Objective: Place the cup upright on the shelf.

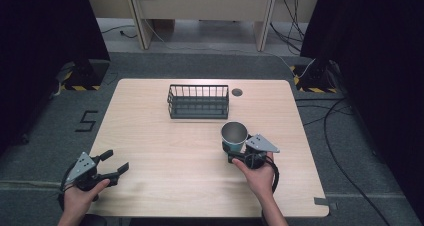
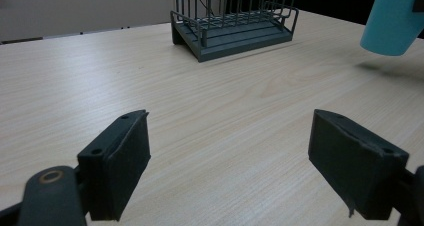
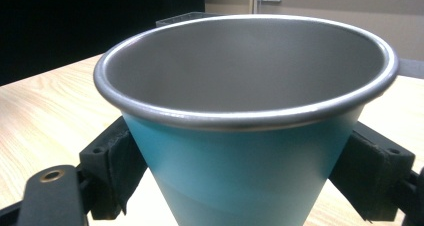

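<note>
One teal cup (image 3: 245,151) (right gripper (image 1: 239,151) clamps it), one wire basket (image 1: 198,101).

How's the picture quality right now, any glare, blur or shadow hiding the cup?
High view: even light, soft overall, cup plainly readable. Left gripper view: sharp wood grain on the table, a faint shadow under the cup. Right gripper view: the cup's rim is crisp with a mild highlight, the background slightly soft, no harsh glare.

Ur right gripper (image 3: 240,186) has matt black rubbery-looking pads (image 3: 112,166) on a cup (image 3: 245,136) w/ smooth teal outside, brushed metal inside; pale woodgrain table (image 2: 200,111) below, matt grey wire basket (image 2: 235,16) beyond.
</note>
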